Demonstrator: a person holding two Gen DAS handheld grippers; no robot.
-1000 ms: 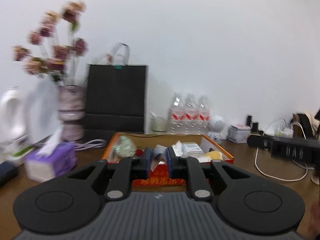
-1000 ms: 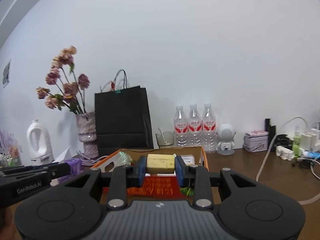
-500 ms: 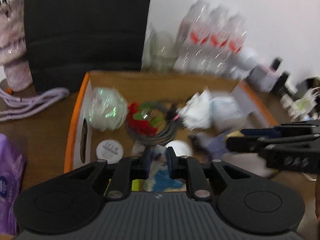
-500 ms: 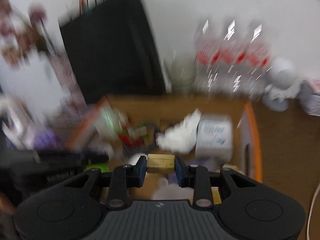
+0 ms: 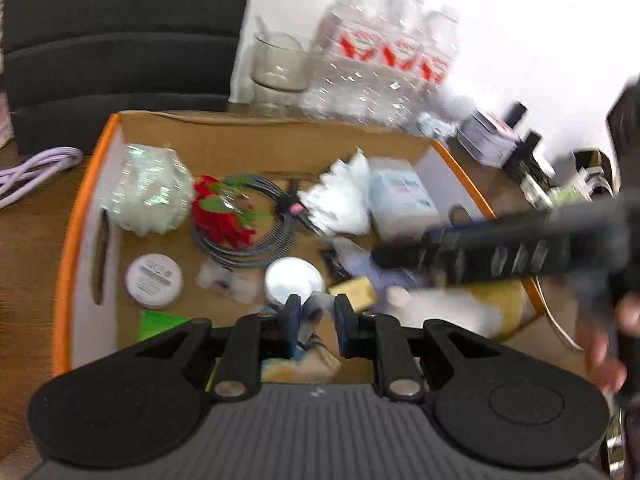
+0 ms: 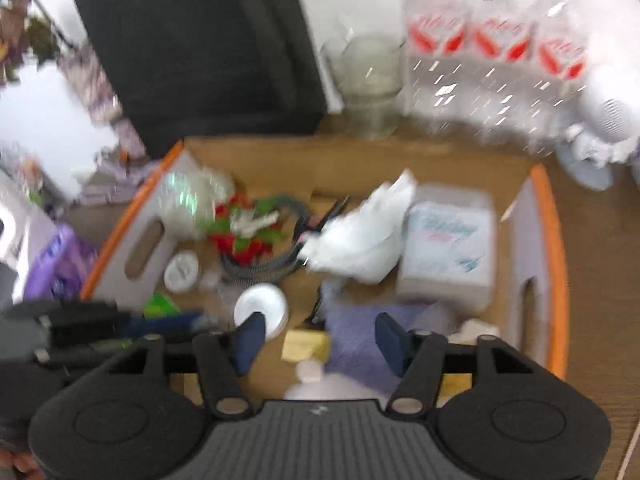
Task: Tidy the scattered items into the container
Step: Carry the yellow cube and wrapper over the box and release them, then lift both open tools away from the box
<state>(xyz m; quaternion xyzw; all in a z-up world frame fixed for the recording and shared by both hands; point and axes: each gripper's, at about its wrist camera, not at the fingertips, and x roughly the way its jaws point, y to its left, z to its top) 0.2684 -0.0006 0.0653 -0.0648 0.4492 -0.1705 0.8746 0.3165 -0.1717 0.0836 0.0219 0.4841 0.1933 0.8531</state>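
Both tools hang over an orange-edged cardboard box (image 5: 72,216) that sits on a brown wooden table (image 5: 28,248).

In the left wrist view, a lilac cable (image 5: 36,164) lies on the table just left of the box. Inside the box, from the left, sit a shiny crinkled ball (image 5: 146,188), a small round tin (image 5: 154,280), a coil of grey cord (image 5: 244,216) with red and green bits on it, a white round lid (image 5: 294,280), a crumpled white tissue (image 5: 340,200), a white packet (image 5: 402,200) and a small yellow block (image 5: 354,292). The left tool (image 5: 316,326) has its fingers a narrow gap apart over the near edge of the box; something pale shows in the gap, but blur hides whether it is gripped. The right tool crosses this view as a dark blurred bar (image 5: 500,248).

In the right wrist view, the right tool (image 6: 320,340) stands wide open with nothing between its fingers. The yellow block (image 6: 306,346) lies on the box floor below the gap, beside a purple cloth (image 6: 360,340). Behind the box stand a black bag (image 6: 200,52), a glass cup (image 6: 368,80) and three water bottles (image 6: 492,56).
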